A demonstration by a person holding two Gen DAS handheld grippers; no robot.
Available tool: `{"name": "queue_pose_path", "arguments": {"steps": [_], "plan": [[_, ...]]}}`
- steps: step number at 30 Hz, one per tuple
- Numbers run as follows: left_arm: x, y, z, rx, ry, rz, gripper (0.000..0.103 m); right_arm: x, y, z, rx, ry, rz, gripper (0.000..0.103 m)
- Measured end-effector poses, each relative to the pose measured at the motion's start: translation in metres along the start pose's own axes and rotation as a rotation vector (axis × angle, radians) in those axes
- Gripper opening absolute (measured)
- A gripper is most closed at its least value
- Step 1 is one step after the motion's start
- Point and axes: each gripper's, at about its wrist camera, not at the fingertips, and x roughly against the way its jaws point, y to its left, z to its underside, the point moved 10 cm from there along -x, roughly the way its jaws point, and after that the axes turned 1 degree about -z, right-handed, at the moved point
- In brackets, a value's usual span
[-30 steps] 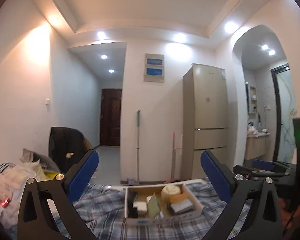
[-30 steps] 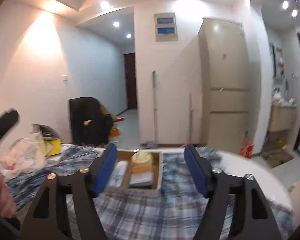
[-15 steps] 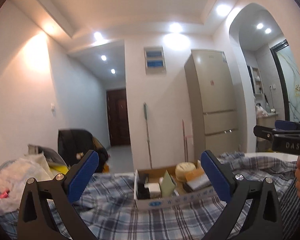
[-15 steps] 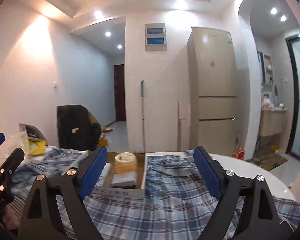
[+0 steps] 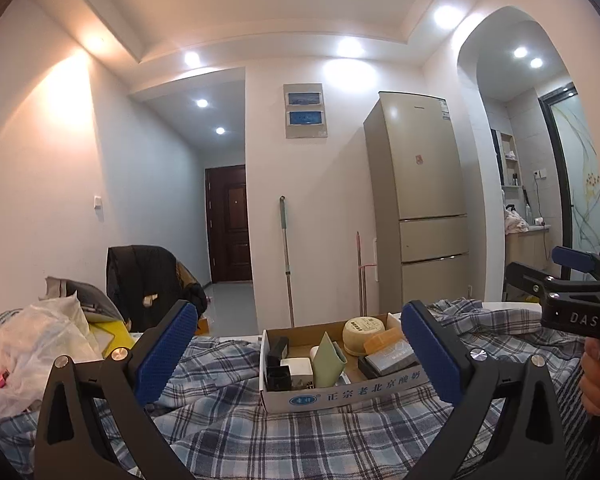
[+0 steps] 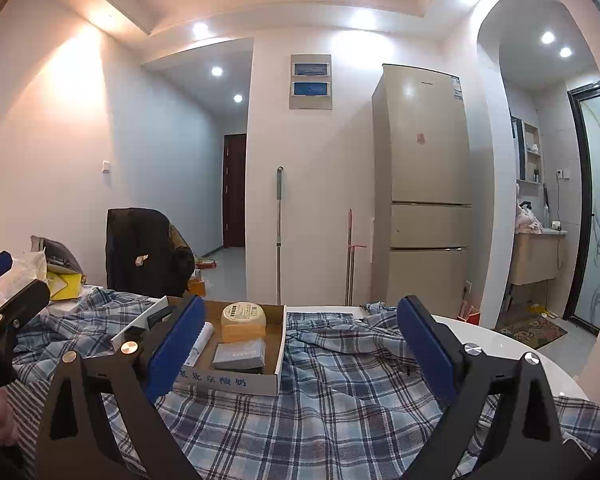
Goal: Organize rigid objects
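Note:
An open cardboard box (image 5: 340, 392) with a white printed front lies on the plaid cloth. Inside are a round cream tub (image 5: 362, 330), an orange block (image 5: 382, 340), a grey flat case (image 5: 392, 358), a green upright piece (image 5: 328, 360), a white cube (image 5: 296, 368) and black items (image 5: 278, 376). My left gripper (image 5: 298, 314) is open, level with the box and short of it. My right gripper (image 6: 300, 306) is empty, its jaws opening, to the right of the box (image 6: 228, 380). The tub (image 6: 243, 316) and grey case (image 6: 240, 354) show there too.
A plaid cloth (image 6: 340, 400) covers a round white table (image 6: 500, 344). Plastic bags (image 5: 28, 352) and a yellow packet (image 6: 64, 280) pile at the left. A dark chair (image 5: 140, 280) stands behind. A fridge (image 5: 420, 208) and a mop (image 5: 286, 256) stand by the far wall.
Both grippers have sunk toward the table, so the box sits higher and larger in both views. The right jaws have spread wider. The right gripper has come into the left view's edge.

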Motion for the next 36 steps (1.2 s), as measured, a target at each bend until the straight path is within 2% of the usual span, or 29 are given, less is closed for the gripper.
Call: {"name": "queue_pose_path", "arguments": {"steps": [9,15,36], "plan": [[-0.003,0.002,0.002,-0.004,0.014,0.002,0.103,0.001,-0.006,-0.002,-0.018,0.006,0.013,0.096],[-0.002,0.01,0.003,0.028,0.008,-0.003,0.103,-0.002,-0.009,0.0,-0.03,0.025,0.015,0.096],[-0.005,0.007,0.006,-0.007,0.024,-0.033,0.103,-0.003,-0.002,0.002,0.005,0.037,0.013,0.102]]}}
